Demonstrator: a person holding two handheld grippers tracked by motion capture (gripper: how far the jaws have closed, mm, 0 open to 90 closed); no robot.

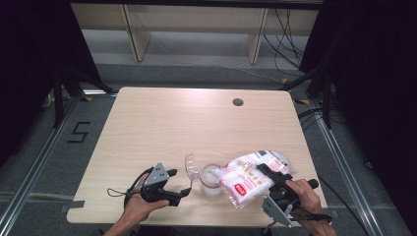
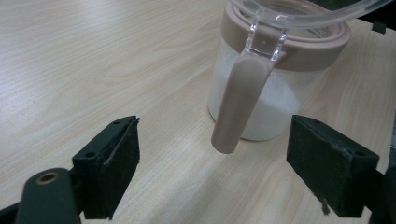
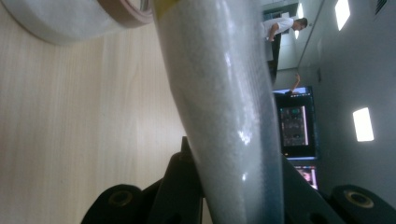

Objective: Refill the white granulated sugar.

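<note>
White powder is being tipped from a clear plastic bag (image 1: 251, 178), clamped in the right gripper (image 1: 268, 173), into the pink-rimmed glass jar (image 1: 210, 181) near the wooden table's (image 1: 162, 123) front edge. The left gripper (image 1: 181, 189) waits just beside the jar, jaws apart and empty. Next, probably, comes righting the bag without spilling.

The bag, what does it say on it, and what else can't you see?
- Bag: its print is too small in the high view; in the right gripper view the label faces away.
- Jar: its mouth is hidden behind the bag in the high view.
- Jar lid: cut off by the left gripper view's top edge.
</note>
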